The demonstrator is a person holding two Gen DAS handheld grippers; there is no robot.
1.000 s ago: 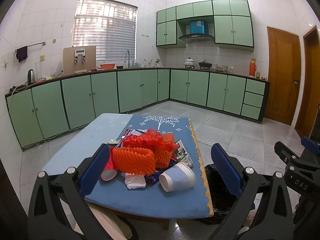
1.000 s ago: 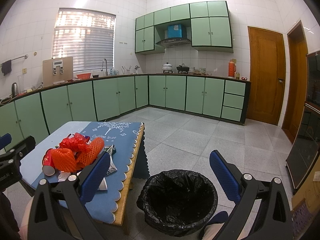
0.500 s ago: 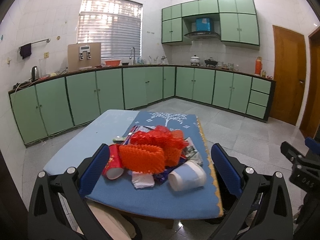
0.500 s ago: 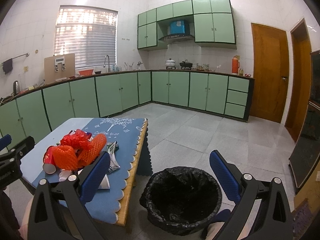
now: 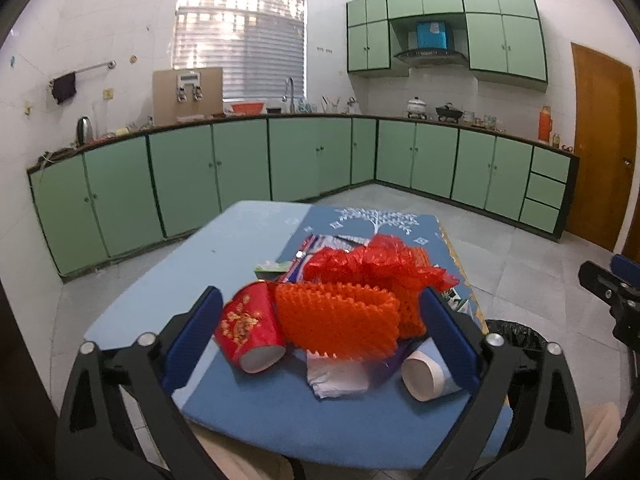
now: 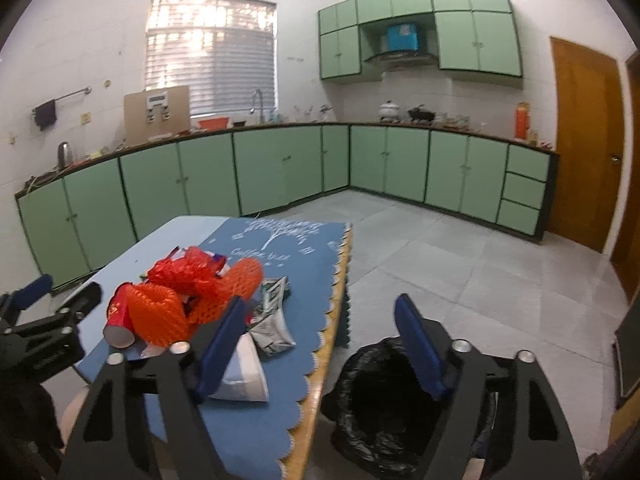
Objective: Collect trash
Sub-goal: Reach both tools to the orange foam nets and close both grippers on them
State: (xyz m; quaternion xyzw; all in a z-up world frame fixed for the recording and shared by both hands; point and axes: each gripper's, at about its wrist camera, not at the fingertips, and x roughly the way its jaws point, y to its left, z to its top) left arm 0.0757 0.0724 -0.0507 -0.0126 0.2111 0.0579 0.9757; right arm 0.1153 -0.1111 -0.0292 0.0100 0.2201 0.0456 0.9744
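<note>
- The left gripper [image 5: 320,326], black-framed with blue finger pads, fills the bottom of the left wrist view with its jaws spread wide and nothing between them; the trash pile shows in the gap beyond.
- The pile sits in the lower centre of that view on the low blue-clothed table [image 5: 248,396].
- A red paper cup with gold print [image 5: 250,330] lies on its side, mouth toward the camera, touching an orange foam fruit net [image 5: 338,322] to its right.
- Behind the net is crumpled red mesh wrapping [image 5: 372,262].
- A white tissue scrap [image 5: 336,374] lies in front of the net, and a tipped pale-blue paper cup [image 5: 426,372] rests just beside it at lower right.
- The right gripper [image 6: 320,344], at the bottom of the right wrist view, also stands wide open and holds nothing.
- A round bin lined with a black plastic bag [image 6: 380,408] stands on the floor in the lower centre of that view, just beside the table edge.
</note>
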